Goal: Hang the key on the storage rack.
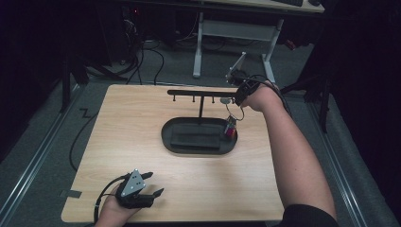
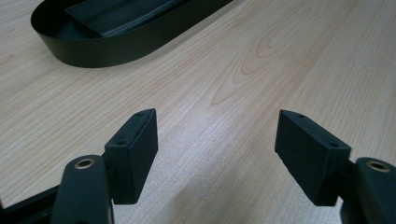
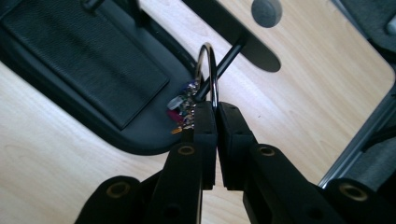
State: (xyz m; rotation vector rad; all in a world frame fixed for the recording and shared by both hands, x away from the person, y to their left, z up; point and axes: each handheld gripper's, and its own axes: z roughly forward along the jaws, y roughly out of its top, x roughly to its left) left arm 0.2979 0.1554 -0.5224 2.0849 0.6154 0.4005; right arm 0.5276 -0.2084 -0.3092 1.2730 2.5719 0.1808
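Your right gripper (image 3: 216, 109) is clamped on a thin silver metal key ring (image 3: 208, 70) with a small cluster of colourful charms (image 3: 183, 109), held over the right end of the black oval tray (image 1: 168, 138), beneath the black T-shaped hook stand (image 1: 198, 93). Your left gripper (image 1: 153, 183) rests at the near left with its 2 jaws apart. The light wooden table (image 1: 127, 123) stands in a dark room with grey flooring (image 1: 42, 142).
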